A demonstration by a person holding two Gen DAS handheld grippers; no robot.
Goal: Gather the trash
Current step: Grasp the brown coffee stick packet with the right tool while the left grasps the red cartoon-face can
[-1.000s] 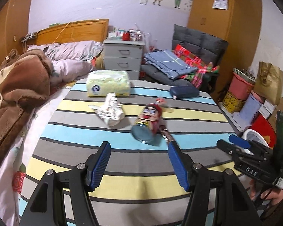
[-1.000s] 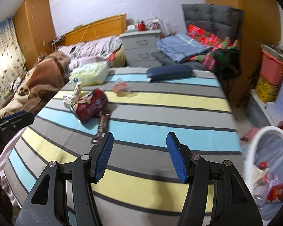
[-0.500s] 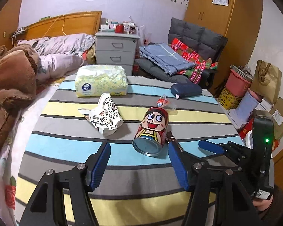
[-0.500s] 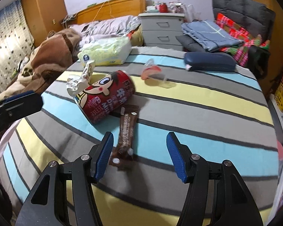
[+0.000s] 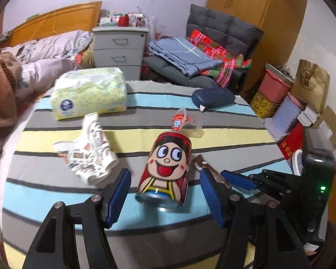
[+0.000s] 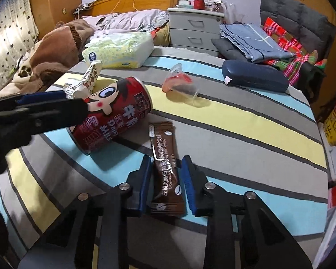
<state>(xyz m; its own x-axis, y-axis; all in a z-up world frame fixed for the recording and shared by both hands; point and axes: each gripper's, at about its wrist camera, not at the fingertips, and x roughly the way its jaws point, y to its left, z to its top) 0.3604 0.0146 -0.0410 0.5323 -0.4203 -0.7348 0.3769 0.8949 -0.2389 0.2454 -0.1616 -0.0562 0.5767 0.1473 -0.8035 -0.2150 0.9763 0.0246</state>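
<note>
A red cartoon milk can (image 5: 165,170) lies on its side on the striped table (image 5: 224,139). My left gripper (image 5: 165,192) is open with its jaws on either side of the can's near end. A brown coffee sachet (image 6: 166,170) lies flat beside the can (image 6: 114,121). My right gripper (image 6: 166,179) stands around the sachet's near half, jaws narrowed but a gap shows on each side. A crumpled patterned paper cup (image 5: 89,154) and a clear plastic cup with red wrapper (image 5: 183,121) lie farther back.
A tissue pack (image 5: 89,94) and a dark blue case (image 5: 212,97) sit at the table's far edge. A bed (image 5: 33,51) is on the left, a grey nightstand (image 5: 121,47) behind, boxes and bags (image 5: 302,103) on the right.
Both grippers have moved forward and down to the table. The left one now straddles the can; the right one has narrowed its jaws around the coffee sachet.
</note>
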